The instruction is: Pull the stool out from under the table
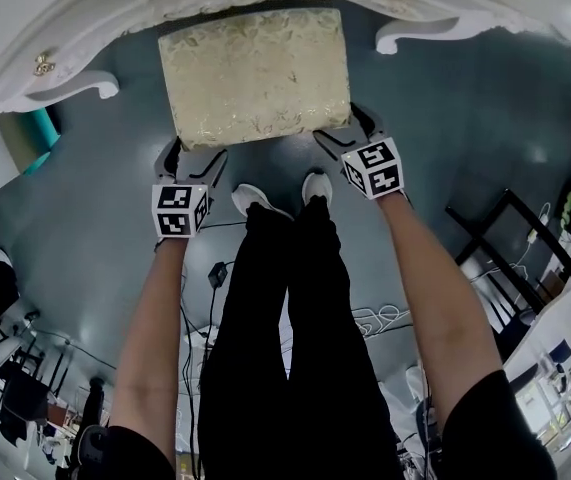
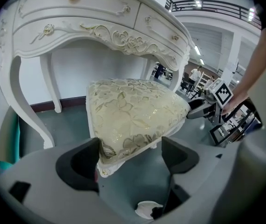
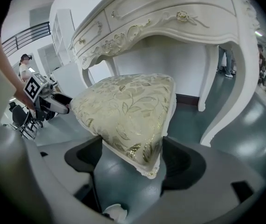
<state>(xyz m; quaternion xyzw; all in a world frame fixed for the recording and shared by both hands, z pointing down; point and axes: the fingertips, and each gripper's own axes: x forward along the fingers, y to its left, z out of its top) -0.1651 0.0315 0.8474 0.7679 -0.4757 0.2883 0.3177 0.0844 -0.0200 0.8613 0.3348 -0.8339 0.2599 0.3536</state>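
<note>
Stool (image 1: 255, 73) stood on the grey floor (image 1: 465, 98) in the head view, its far edge under the white table (image 1: 55, 38). The left gripper (image 1: 193, 160) and right gripper (image 1: 349, 134) sat at its near corners, their cubes bearing black-and-white square markers. In the left gripper view, the jaws gaped wide around one cushion corner, clamping nothing. In the right gripper view, the jaws likewise stood wide apart, straddling the other corner without closing on it.
</note>
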